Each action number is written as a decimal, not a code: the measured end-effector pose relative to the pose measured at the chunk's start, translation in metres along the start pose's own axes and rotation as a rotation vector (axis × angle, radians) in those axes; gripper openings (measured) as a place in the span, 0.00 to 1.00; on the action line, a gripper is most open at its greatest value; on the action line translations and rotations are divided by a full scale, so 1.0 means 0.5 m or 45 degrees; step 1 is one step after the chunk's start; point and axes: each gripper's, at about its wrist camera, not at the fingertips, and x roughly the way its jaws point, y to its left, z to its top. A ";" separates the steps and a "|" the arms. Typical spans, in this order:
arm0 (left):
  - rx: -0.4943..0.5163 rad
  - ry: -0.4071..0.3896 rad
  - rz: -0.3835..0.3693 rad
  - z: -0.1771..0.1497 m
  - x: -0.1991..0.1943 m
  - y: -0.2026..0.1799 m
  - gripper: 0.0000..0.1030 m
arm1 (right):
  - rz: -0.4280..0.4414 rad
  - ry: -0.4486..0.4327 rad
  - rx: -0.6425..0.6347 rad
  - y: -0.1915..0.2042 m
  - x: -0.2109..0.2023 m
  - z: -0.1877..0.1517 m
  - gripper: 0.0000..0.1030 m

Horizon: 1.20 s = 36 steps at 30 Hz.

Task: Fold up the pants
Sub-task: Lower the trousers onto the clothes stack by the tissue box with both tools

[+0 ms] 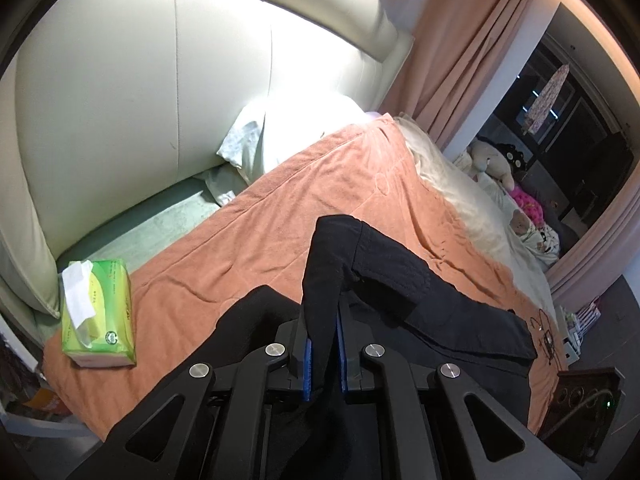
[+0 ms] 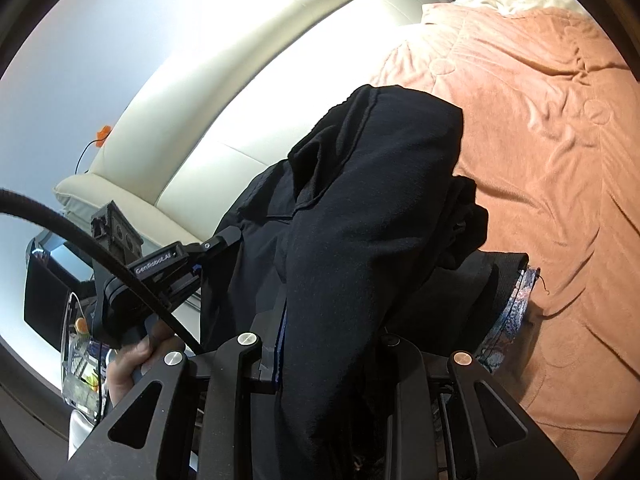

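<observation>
Blue-padded tongs (image 1: 323, 344) on soft black pants (image 1: 400, 280)

Matt black cloth pants (image 1: 384, 280), seemingly fleecy

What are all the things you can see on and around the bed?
pants: one, black, on the blanket, pinched by both tongs
blanket: one, orange, spread over the bed
tissue box: one, green, on the blanket's near left corner
pillow: one, white, against the headboard
headboard: one, cream, behind the bed
curtain: one, pink, by the window
soft toys: several, mixed colours, far side of the bed
left tongs: one, black with blue pads, shut on pants
right tongs: one, black, shut on pants
hand: one, gripping the left tongs' handle
</observation>
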 end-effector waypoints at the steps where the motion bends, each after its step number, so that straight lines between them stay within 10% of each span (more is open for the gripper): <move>1: 0.013 0.008 0.009 0.007 0.011 -0.008 0.09 | -0.001 -0.004 -0.001 0.005 0.000 -0.006 0.22; 4: 0.040 0.066 0.054 0.016 0.049 -0.017 0.13 | -0.017 -0.019 0.015 0.000 -0.005 -0.013 0.22; 11: 0.031 0.076 0.136 -0.021 0.025 0.015 0.57 | -0.056 0.133 0.166 -0.044 0.019 -0.032 0.35; 17: -0.022 0.014 0.163 -0.080 -0.062 0.071 0.57 | 0.027 0.137 0.152 -0.031 -0.024 -0.072 0.62; 32: -0.290 -0.024 0.035 -0.251 -0.118 0.171 0.63 | 0.094 0.176 0.089 0.036 -0.075 -0.141 0.56; 36: -0.308 -0.072 0.041 -0.250 -0.116 0.175 0.25 | 0.055 0.196 0.049 0.027 -0.097 -0.155 0.35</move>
